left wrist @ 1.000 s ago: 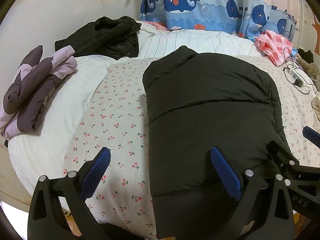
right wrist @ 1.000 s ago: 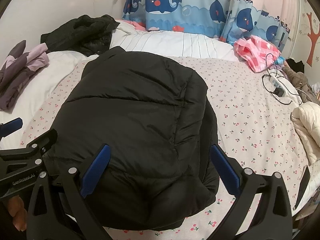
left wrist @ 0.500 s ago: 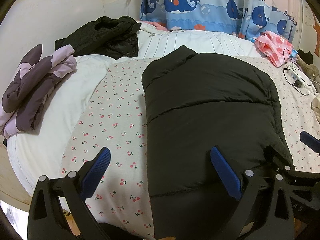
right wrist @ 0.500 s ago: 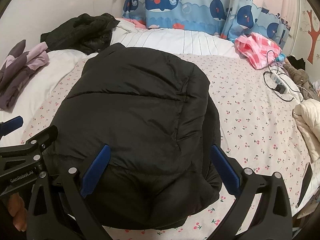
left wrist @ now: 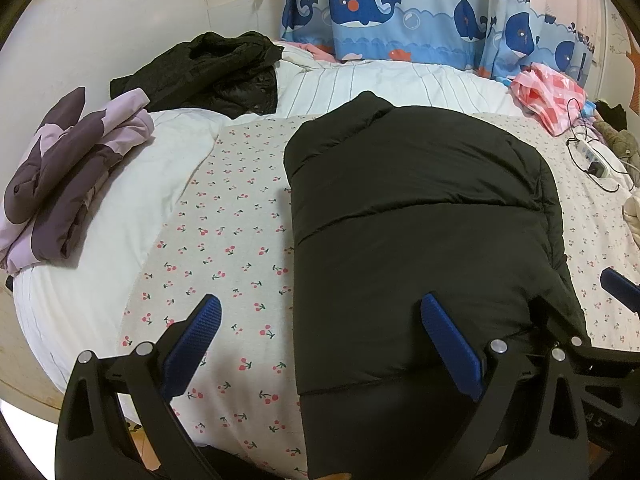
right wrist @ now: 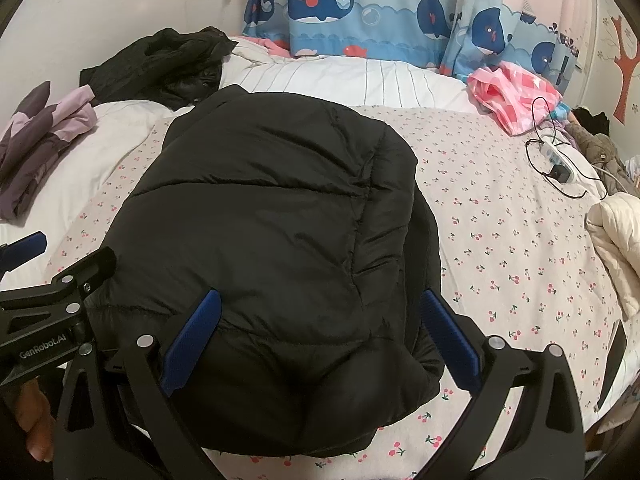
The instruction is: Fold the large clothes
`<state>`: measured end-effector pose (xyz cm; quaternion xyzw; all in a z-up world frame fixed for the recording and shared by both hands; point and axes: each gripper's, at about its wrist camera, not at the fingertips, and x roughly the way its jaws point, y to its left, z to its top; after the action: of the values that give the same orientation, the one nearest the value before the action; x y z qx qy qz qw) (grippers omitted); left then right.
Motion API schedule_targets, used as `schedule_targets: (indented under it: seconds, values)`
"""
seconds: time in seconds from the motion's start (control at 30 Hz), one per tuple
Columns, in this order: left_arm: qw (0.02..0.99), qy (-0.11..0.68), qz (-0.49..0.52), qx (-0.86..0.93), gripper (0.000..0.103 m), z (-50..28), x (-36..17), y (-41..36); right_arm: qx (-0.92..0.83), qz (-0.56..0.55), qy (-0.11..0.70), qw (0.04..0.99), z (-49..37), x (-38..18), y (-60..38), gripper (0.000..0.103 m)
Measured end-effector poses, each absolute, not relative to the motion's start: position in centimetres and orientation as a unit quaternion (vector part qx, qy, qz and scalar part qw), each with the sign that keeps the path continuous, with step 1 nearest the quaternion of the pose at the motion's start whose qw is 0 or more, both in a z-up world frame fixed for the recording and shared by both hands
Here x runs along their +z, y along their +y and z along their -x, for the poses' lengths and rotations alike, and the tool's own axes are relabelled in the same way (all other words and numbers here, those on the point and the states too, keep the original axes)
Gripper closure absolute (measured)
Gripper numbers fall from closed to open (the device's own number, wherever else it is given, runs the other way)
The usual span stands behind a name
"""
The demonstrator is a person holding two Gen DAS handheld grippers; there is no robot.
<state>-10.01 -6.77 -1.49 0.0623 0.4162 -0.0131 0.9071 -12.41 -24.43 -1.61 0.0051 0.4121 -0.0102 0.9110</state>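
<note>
Left hand-held gripper: jaws wide apart, holding nothing, hovering over the near left edge of the black puffer jacket; its left finger sits over bare bed sheet, its right finger over the jacket. Right hand-held gripper: jaws also spread wide, nothing gripped, straddling the jacket's near hem from above.

Jacket lies straight ahead of both grippers on the cherry-print bed, already narrowed into a long block, collar at the far end. Seems sleeves are tucked in; judgement: next is grabbing the near hem and folding it away toward the collar.

Risks: puffy slick fabric could spring open or slip if only the top layer gets pinched; uneven lift between the two grippers would skew the fold.

Further out: folded purple garment far left, black clothes pile beyond it, power strip with cable and pink checked cloth far right, whale curtain at back.
</note>
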Motion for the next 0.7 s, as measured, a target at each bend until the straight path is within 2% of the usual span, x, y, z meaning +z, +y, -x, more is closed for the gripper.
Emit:
schedule_targets:
  seconds: [0.7]
  values:
    - [0.917, 0.395, -0.061, -0.010, 0.007, 13.2, 1.2, -6.6, -0.020, -0.012, 0.396, 0.918, 15.7, 1.2, -24.5, 0.007]
